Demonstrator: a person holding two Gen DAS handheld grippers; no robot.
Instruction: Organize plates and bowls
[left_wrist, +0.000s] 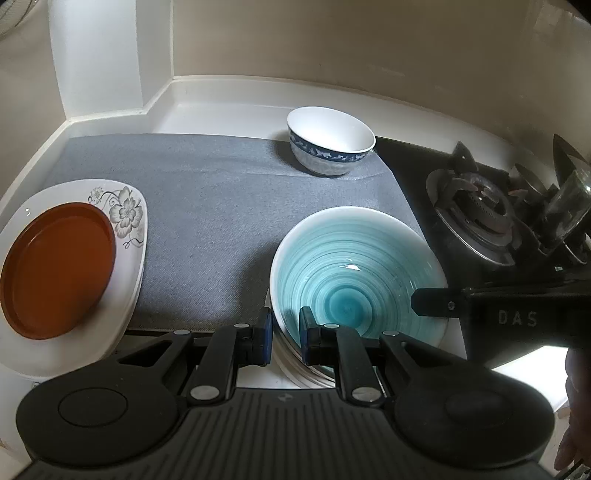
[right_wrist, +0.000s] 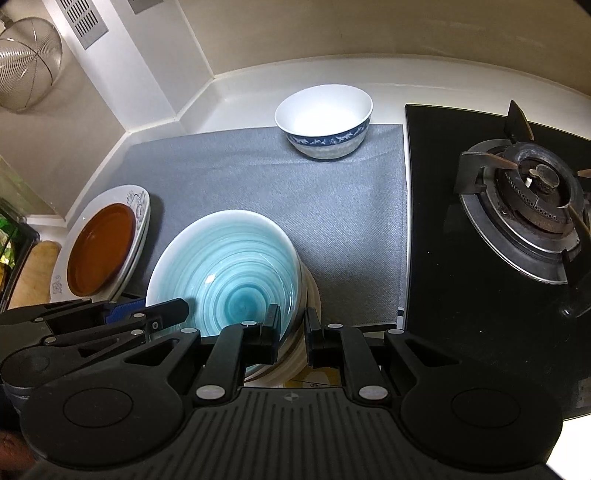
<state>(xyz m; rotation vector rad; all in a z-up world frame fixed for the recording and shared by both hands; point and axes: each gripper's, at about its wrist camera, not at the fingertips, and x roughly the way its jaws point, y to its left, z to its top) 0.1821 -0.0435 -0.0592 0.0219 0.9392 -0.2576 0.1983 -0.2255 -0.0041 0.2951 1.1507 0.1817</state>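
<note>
Two claws grip one teal bowl (left_wrist: 354, 266) at its near rim, one from each side. Left claw (left_wrist: 287, 334) has its blue pads (left_wrist: 266, 334) pinched on the bowl's left near wall, one finger outside, one inside. Right claw (right_wrist: 291, 334) is clamped the same way on the bowl's right near edge, black fingers either side of the wall. In the left wrist view the right claw shows as a black bar with "DAS" lettering, coming in from the right over the bowl's rim. Teal bowl has a white outside with spiral glaze inside and sits tilted toward the left in the right wrist view, at the front edge of the grey mat (left_wrist: 207, 206). Under and beside it are ribbed cream rims of another dish (right_wrist: 299, 354); cannot tell how many are stacked there. Brown plate (left_wrist: 55, 269) lies on a white floral plate (left_wrist: 129, 214) at the left end of the mat, leaning up off the table, well apart from the teal bowl. Blue-banded white bowl (left_wrist: 328, 142) stands upright at the back edge of the mat, empty. Black glass hob with gas burner (right_wrist: 532, 199) is to the right, just beside the mat. White table (left_wrist: 221, 107) meets a cream wall behind. Wire mesh strainer (right_wrist: 26, 70) hangs top left in the right wrist view. Part of a hand (left_wrist: 576, 406) shows at the right edge of the left wrist view.
</note>
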